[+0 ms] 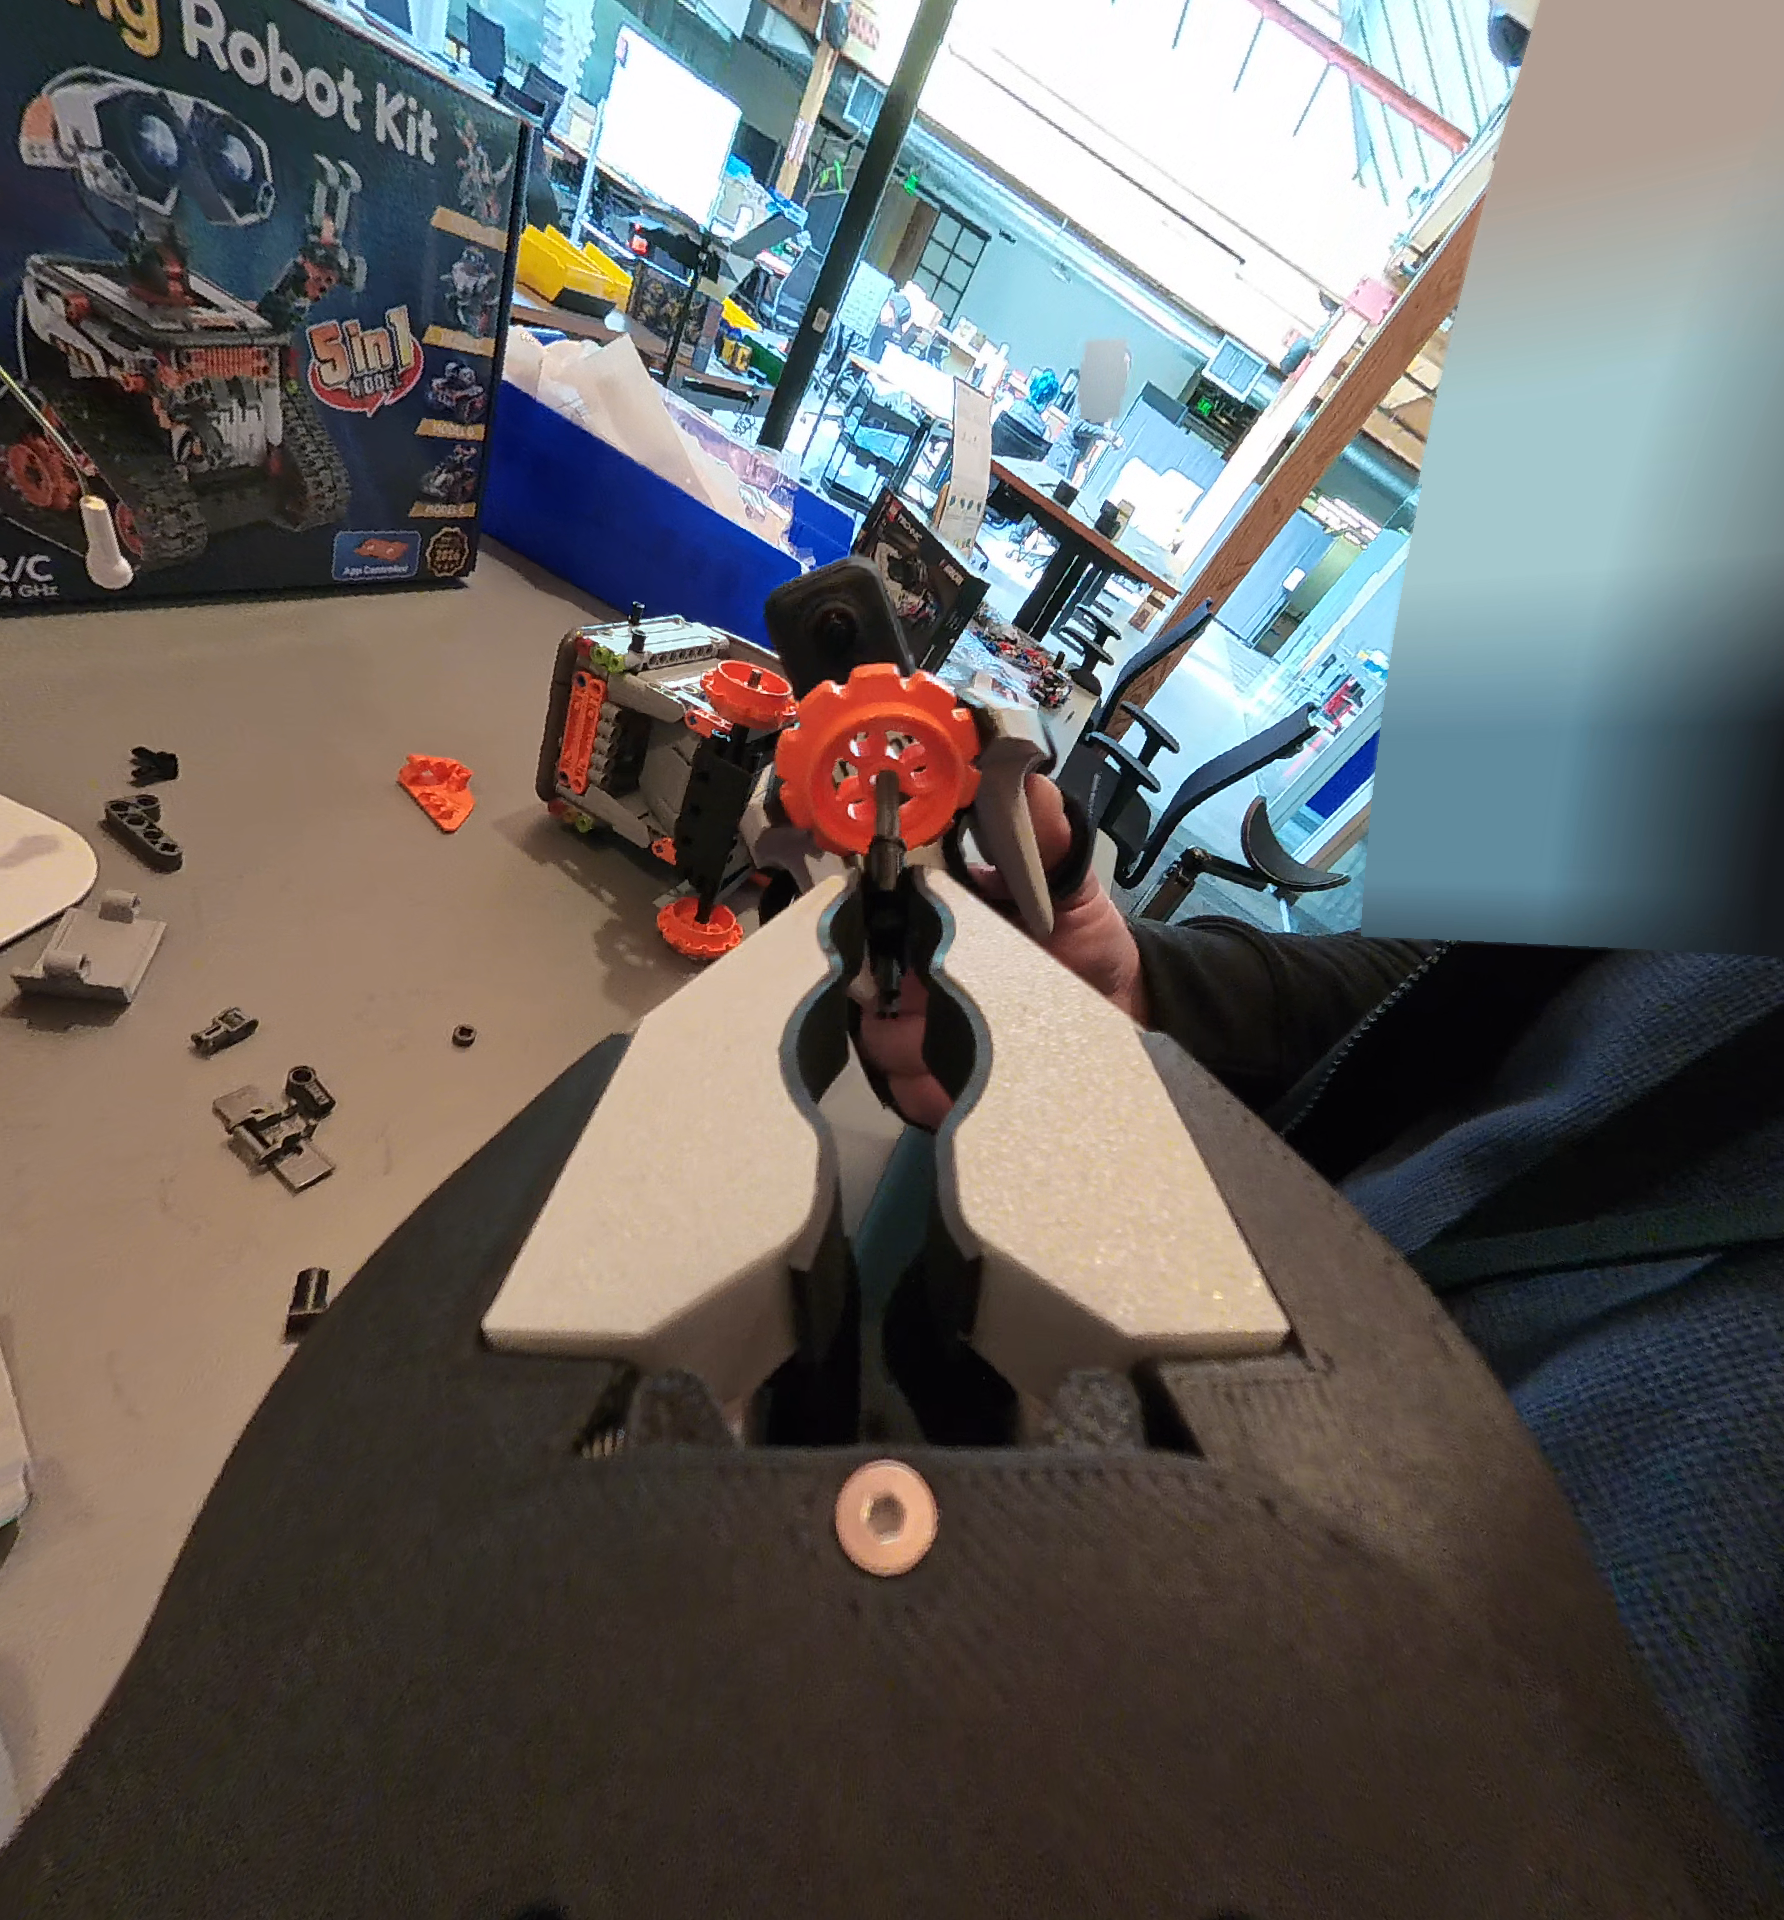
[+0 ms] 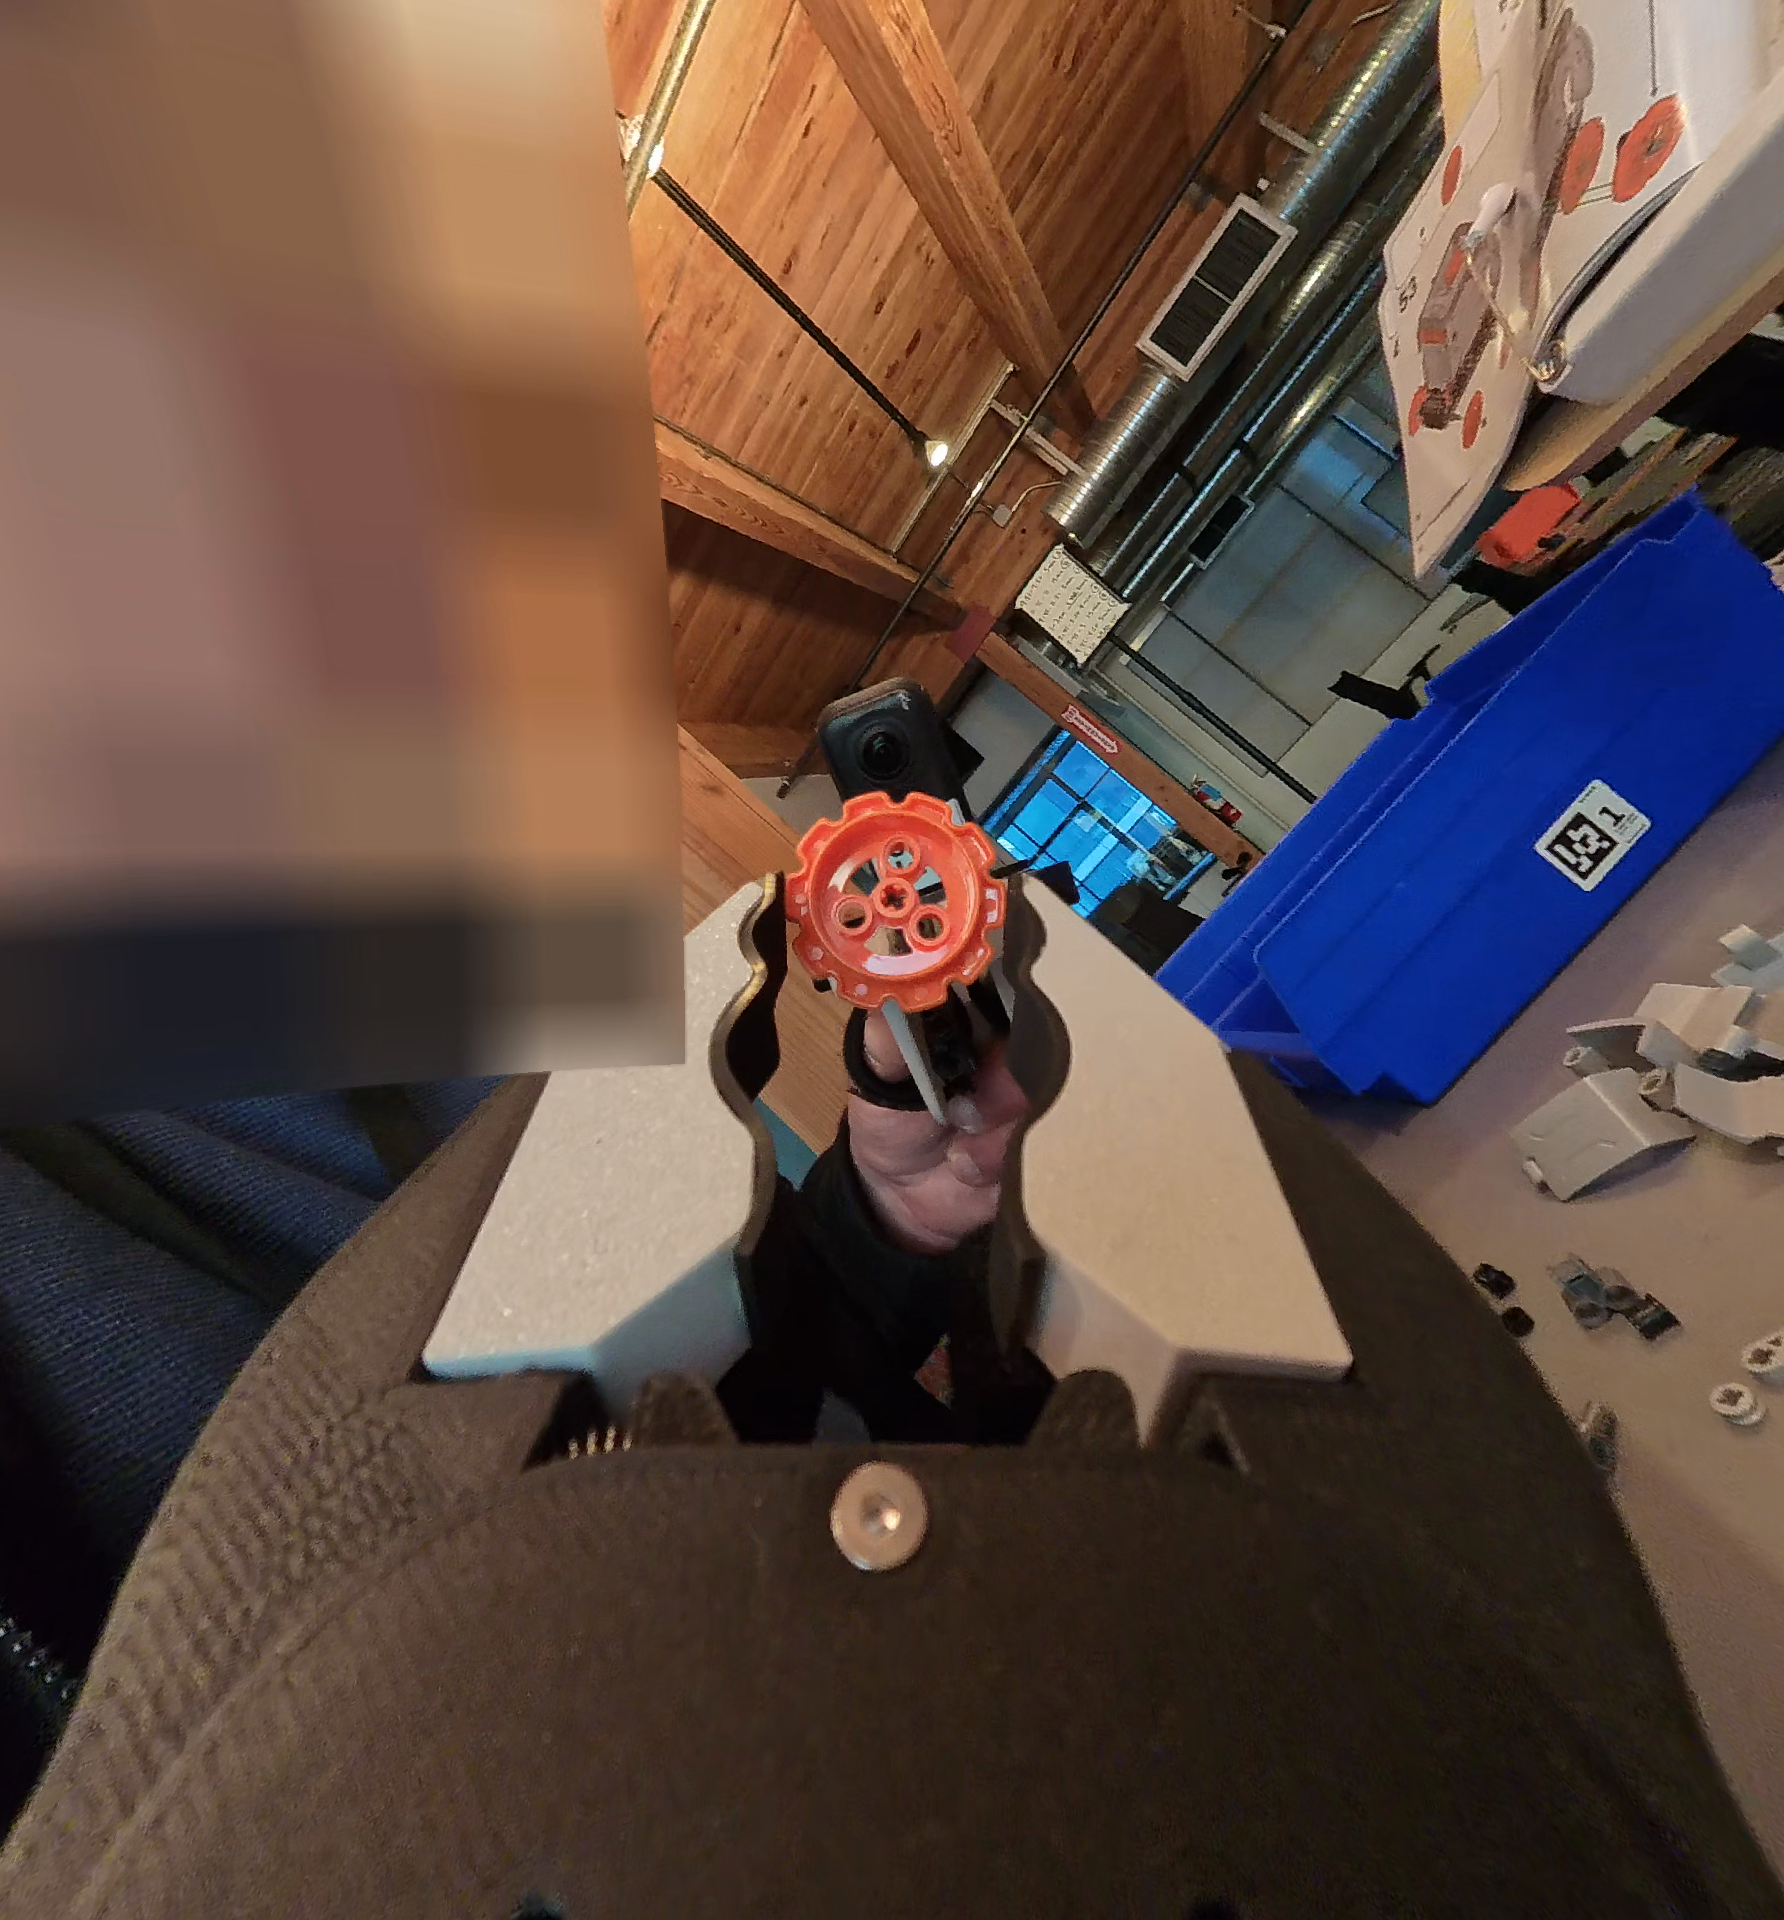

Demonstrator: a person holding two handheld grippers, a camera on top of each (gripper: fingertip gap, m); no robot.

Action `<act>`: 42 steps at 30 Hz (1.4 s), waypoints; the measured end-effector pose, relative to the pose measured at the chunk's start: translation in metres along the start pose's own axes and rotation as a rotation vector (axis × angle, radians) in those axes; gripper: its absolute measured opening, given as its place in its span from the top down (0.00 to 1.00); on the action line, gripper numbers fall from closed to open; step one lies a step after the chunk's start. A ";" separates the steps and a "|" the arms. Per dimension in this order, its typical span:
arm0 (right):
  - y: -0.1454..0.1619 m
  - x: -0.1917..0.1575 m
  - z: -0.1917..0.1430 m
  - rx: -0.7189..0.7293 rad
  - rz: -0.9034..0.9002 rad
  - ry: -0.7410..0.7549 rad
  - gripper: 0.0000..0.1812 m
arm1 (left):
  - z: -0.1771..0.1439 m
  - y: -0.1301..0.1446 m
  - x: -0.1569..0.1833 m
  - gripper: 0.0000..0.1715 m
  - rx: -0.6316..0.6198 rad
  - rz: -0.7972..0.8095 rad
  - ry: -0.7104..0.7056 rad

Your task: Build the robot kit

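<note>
You're holding an orange toothed wheel [image 1: 875,767] up off the table, its black axle [image 1: 886,902] pinched in your left gripper [image 1: 883,883], its rim inside your right gripper [image 2: 893,914].

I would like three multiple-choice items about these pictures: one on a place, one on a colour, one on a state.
1. Where is the partly built model?
A. In the blue bin
B. On its side on the grey table
C. On top of the printed box

2. What colour is the toothed wheel on the axle?
A. Orange
B. Yellow
C. White

3. How are the fingers of the left gripper?
A. Wide open and empty
B. Shut on a grey panel
C. Shut on the black axle

Answers:
1 B: the partly built model lies tipped over on the grey table.
2 A: the toothed wheel is plainly orange.
3 C: the left gripper pinches the black axle at its tips.
</note>
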State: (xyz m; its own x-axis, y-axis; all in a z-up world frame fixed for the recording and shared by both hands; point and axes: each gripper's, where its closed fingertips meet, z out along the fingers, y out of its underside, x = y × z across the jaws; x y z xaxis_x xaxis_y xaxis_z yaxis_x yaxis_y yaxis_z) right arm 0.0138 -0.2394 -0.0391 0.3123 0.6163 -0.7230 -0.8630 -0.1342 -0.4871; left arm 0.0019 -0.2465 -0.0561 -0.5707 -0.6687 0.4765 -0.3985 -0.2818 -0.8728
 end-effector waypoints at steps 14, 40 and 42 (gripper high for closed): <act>0.011 0.005 -0.002 -0.171 -0.052 0.150 0.78 | -0.006 0.007 -0.005 0.97 -0.249 0.446 -0.261; 0.008 0.005 -0.009 -0.066 0.088 0.141 0.78 | 0.000 0.008 -0.005 0.97 -0.339 0.734 -0.409; 0.008 0.004 -0.009 -0.061 0.093 0.138 0.78 | 0.000 0.007 -0.004 0.97 -0.346 0.769 -0.425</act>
State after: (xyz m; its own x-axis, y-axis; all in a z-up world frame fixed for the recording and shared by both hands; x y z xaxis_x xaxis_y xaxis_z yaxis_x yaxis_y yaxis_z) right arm 0.0113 -0.2445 -0.0503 0.2875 0.4870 -0.8248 -0.8661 -0.2355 -0.4409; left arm 0.0015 -0.2455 -0.0643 -0.4833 -0.8002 -0.3551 -0.2512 0.5153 -0.8194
